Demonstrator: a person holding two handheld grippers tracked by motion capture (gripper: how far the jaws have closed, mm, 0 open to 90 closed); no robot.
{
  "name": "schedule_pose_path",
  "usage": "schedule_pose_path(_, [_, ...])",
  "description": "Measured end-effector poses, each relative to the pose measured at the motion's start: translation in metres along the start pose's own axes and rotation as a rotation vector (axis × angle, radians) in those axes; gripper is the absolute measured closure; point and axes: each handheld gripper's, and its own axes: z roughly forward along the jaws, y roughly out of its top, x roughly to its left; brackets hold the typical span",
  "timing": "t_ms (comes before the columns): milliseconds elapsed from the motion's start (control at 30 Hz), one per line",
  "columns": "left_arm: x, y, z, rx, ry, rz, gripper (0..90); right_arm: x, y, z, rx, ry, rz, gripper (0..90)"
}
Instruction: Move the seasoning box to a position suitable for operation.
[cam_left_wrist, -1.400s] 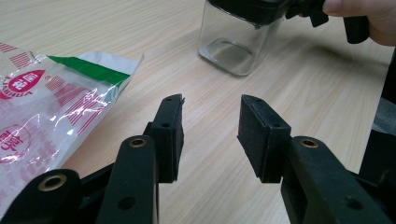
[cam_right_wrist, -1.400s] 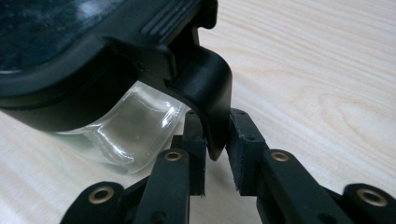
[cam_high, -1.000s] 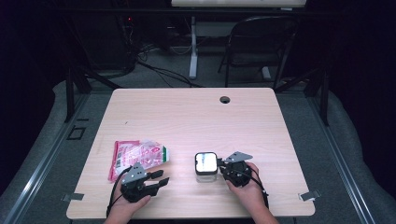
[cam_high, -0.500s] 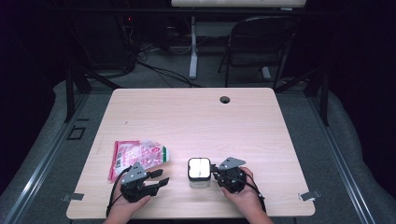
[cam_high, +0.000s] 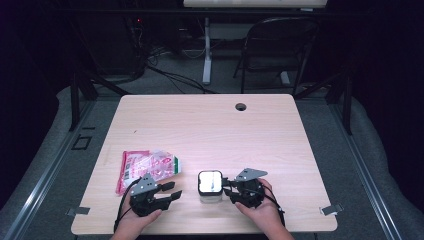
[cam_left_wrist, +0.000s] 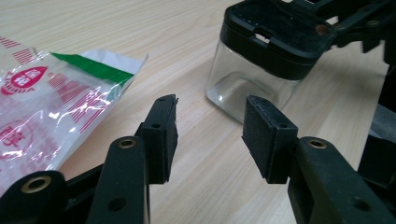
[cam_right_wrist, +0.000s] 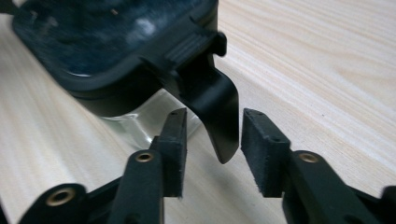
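Observation:
A clear square container (cam_high: 210, 184) with a black lid stands near the table's front edge. My right gripper (cam_high: 227, 189) is at its right side. In the right gripper view the lid's black latch tab (cam_right_wrist: 215, 109) hangs between the two pads (cam_right_wrist: 175, 149), which press close on both its sides. My left gripper (cam_high: 172, 192) lies open on the table to the left of the container, with nothing between its fingers. In the left gripper view the container (cam_left_wrist: 252, 70) stands just ahead and to the right. A pink and white snack bag (cam_high: 145, 167) lies flat beside the left gripper.
The light wooden table (cam_high: 210, 130) has a round cable hole (cam_high: 241, 106) near its far edge. A dark chair (cam_high: 277, 50) and a desk leg stand on the floor behind the table. In the left gripper view, the bag (cam_left_wrist: 46, 102) lies to the left of the jaws.
The right gripper and the container have shifted together to the left and a little nearer the front edge. The left gripper and the bag have stayed put.

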Motion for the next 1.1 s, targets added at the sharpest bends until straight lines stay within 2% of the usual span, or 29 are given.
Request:
schedule_pose_path(133, [0.0,0.001,-0.001,-0.006,-0.002,-0.014,54.5,0.005,-0.004,-0.01,-0.021,-0.002,0.01,56.4])
schedule_pose_path(267, [-0.001,0.004,-0.003,0.003,0.0,-0.011,54.6,0.008,-0.004,-0.019,-0.034,-0.004,0.01,56.6])
schedule_pose_path(433, [-0.002,0.014,-0.002,0.007,-0.008,-0.018,57.6,0.009,0.003,-0.027,-0.037,0.011,0.052,61.3])
schedule_pose_path(567, [-0.003,0.024,0.0,0.008,-0.026,-0.026,61.1,0.009,0.014,-0.036,-0.048,0.008,0.066,63.3])
schedule_pose_path(633, [-0.006,0.036,0.003,0.02,-0.006,0.011,62.4,0.01,0.02,-0.04,-0.053,0.002,0.051,63.3])
schedule_pose_path(667, [-0.006,0.036,0.003,0.02,-0.006,0.011,62.9,0.01,0.02,-0.04,-0.053,0.002,0.051,63.3])
schedule_pose_path(700, [-0.008,0.044,0.007,0.023,0.01,0.024,63.0,0.01,0.028,-0.041,-0.062,-0.003,0.04,62.9])
schedule_pose_path(767, [-0.008,0.054,0.012,0.034,0.008,0.017,63.6,0.009,0.033,-0.041,-0.06,-0.002,0.04,62.4])
schedule_pose_path(833, [-0.008,0.06,0.017,0.037,0.01,0.011,63.4,0.007,0.04,-0.039,-0.039,0.008,0.05,61.3])
schedule_pose_path(867, [-0.007,0.064,0.019,0.037,-0.003,0.005,63.1,0.006,0.045,-0.039,-0.021,-0.003,0.046,60.8])
schedule_pose_path(900, [-0.006,0.067,0.021,0.044,-0.01,0.004,62.7,0.005,0.048,-0.038,-0.021,-0.008,0.045,61.0])
schedule_pose_path(1000, [-0.005,0.076,0.027,0.05,-0.019,0.003,62.4,0.002,0.057,-0.037,-0.026,0.023,0.073,62.7])
schedule_pose_path(1100, [-0.002,0.083,0.033,0.053,-0.044,-0.027,62.1,0.001,0.066,-0.035,-0.021,0.024,0.077,63.8])
